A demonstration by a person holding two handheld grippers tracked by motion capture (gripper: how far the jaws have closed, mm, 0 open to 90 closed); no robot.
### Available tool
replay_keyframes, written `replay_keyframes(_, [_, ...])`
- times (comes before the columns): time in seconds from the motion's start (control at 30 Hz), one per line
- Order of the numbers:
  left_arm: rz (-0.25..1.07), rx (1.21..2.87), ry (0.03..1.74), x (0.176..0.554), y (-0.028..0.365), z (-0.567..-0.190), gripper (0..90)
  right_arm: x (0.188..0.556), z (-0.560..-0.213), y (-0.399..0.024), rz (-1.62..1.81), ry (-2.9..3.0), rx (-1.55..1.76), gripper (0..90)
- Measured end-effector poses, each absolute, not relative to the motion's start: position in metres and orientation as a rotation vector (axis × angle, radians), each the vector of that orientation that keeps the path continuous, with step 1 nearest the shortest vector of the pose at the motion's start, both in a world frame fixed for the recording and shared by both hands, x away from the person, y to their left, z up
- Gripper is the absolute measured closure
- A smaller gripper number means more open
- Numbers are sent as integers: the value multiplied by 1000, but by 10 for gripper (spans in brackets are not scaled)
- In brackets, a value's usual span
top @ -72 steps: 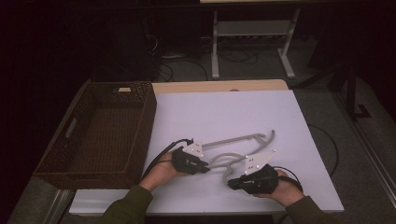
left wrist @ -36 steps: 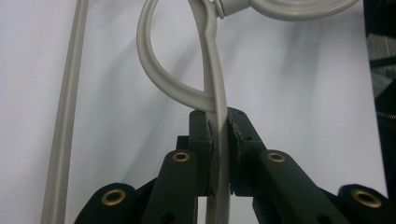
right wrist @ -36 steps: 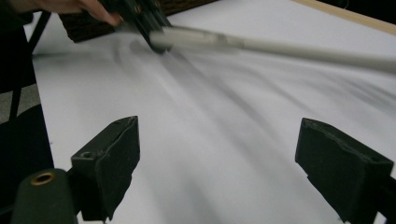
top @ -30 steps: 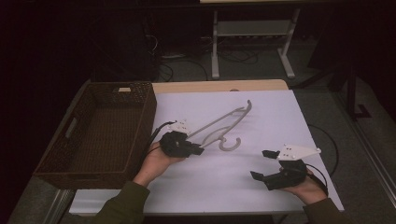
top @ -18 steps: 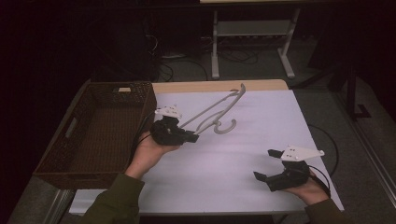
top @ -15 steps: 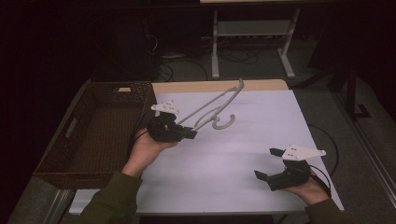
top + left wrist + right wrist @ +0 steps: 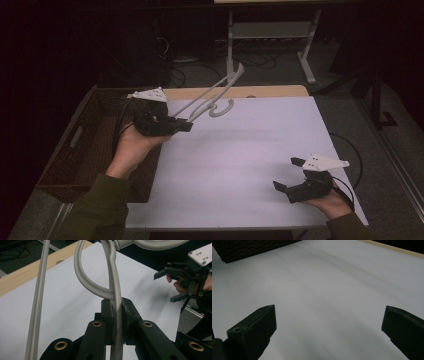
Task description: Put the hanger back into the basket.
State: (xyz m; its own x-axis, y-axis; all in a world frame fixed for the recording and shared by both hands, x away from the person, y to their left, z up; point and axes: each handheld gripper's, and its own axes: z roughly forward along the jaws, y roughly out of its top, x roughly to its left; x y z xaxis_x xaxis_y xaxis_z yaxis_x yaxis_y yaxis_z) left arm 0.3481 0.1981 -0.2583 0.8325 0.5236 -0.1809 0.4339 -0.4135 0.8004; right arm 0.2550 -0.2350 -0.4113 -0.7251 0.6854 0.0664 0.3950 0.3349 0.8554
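While the left gripper (image 7: pixel 117 322) pinches the hanger (image 7: pixel 112 287), right gripper (image 7: pixel 329 332) jaws gape (wide).

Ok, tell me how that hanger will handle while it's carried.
The hanger probably stays stiff: it juts from the left gripper without drooping. Likely light, since one end-grip holds it aloft. Its smooth rod might pivot or slip.

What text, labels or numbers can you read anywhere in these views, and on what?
None can be read.
Hanger held in the left gripper: plain grey, no print visible.
Basket: has a small pale tag on its far rim in the high view, too small to read.
Right gripper: no marking legible.
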Motion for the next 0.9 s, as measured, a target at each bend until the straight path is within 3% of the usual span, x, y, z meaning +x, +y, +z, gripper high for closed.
replay_keyframes(0.9, [221, 2014, 913, 329, 324, -248, 823, 256, -413, -238, 1339, 2279, 979, 0])
